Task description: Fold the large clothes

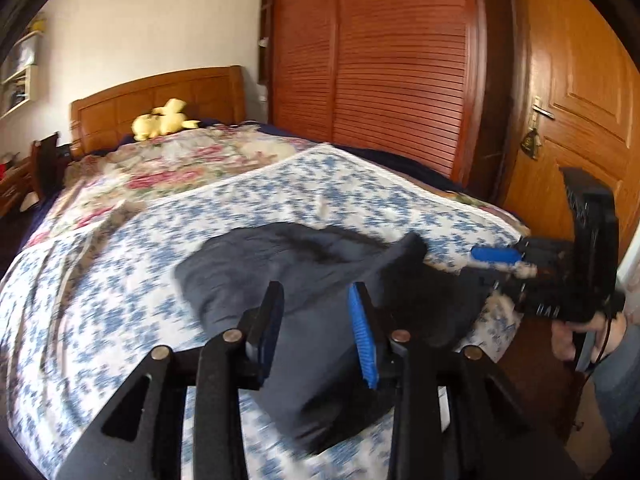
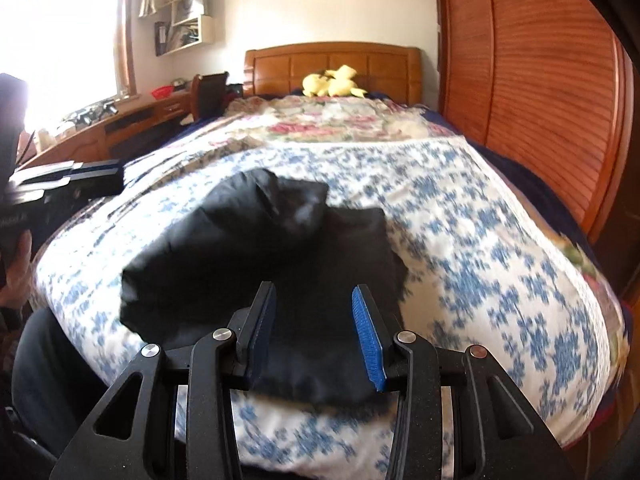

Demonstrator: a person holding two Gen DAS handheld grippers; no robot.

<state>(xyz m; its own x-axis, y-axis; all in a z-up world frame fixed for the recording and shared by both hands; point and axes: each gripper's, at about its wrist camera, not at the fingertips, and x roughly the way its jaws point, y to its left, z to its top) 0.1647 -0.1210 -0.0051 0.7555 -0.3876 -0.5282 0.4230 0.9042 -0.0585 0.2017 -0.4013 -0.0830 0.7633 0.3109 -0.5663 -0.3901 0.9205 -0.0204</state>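
Dark garment (image 2: 260,264) bunched on bed (image 2: 500,260), both grippers (image 1: 316,316) (image 2: 314,316) angled down, jaws apart

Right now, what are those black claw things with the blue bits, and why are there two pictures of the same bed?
Those claws are grippers, pinching tools a person holds, one in each hand. Each carries a small camera looking out along its two fingers, so you get two pictures: one from the left gripper, one from the right gripper. The blue bits are grippy pads. In the left picture you can also see the right gripper from the side, and the hand holding it. On the bed lies a blue flowered quilt, and on it a dark garment, bunched and partly folded. A yellow plush toy sits by the headboard. Both grippers are open and hold nothing; the garment simply lies beyond them.
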